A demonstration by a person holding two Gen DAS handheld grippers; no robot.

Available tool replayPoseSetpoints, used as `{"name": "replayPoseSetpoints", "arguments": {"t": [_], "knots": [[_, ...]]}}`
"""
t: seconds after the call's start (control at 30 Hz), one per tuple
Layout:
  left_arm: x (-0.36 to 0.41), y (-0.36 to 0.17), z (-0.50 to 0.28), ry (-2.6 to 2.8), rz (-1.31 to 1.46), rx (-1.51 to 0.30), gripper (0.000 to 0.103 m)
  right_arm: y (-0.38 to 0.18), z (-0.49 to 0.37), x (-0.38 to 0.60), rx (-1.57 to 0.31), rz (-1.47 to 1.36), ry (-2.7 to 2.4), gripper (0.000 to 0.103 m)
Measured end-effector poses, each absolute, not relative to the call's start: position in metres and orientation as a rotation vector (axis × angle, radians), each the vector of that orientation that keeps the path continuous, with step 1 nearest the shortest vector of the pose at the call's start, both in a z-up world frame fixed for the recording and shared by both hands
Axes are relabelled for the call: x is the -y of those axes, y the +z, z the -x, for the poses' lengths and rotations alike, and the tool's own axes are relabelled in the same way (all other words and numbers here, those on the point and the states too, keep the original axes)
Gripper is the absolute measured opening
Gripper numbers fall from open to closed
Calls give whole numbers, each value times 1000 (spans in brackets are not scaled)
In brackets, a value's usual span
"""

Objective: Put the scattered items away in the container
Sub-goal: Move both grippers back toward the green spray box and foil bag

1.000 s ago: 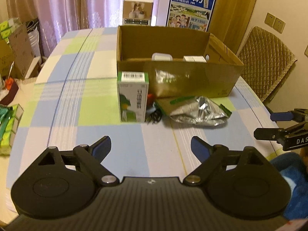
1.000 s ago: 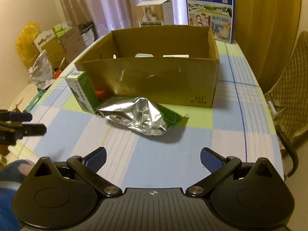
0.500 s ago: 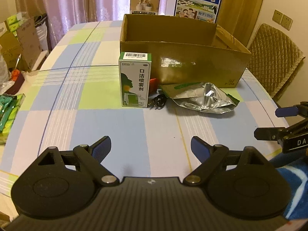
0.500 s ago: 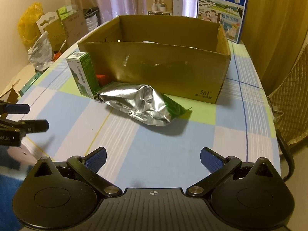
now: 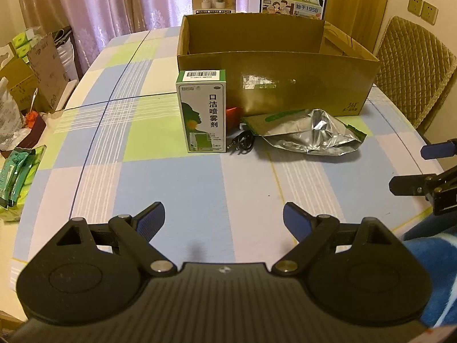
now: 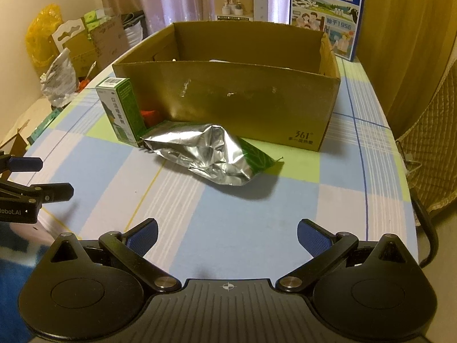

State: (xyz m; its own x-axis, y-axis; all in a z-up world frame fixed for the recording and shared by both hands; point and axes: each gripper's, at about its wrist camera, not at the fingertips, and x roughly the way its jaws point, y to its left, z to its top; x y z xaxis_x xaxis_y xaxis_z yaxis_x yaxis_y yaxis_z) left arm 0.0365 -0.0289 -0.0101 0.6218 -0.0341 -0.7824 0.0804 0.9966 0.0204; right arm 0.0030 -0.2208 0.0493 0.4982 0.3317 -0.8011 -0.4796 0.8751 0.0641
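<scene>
The left gripper [image 5: 224, 223] and right gripper [image 6: 227, 235] are both hovering over the checked tablecloth [image 5: 200, 185] with jaws spread wide, holding nothing. A green-and-white upright carton [image 5: 203, 111], a small coiled black cable [image 5: 242, 143] and a crumpled silver foil pouch [image 6: 211, 154] are lying just before the open brown cardboard box [image 6: 242, 100].

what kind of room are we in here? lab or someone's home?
Most likely a home dining area: a table with a checked cloth, a quilted dining chair beside it, sheer curtains behind, and a milk carton box plus household clutter around.
</scene>
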Motion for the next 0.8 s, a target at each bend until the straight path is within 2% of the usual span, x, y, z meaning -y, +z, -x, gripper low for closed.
{"name": "replayPoseSetpoints", "arguments": {"t": [0.8], "knots": [[20, -11, -37, -68, -18, -915, 87, 47, -7, 221, -954, 164, 514, 101]]}}
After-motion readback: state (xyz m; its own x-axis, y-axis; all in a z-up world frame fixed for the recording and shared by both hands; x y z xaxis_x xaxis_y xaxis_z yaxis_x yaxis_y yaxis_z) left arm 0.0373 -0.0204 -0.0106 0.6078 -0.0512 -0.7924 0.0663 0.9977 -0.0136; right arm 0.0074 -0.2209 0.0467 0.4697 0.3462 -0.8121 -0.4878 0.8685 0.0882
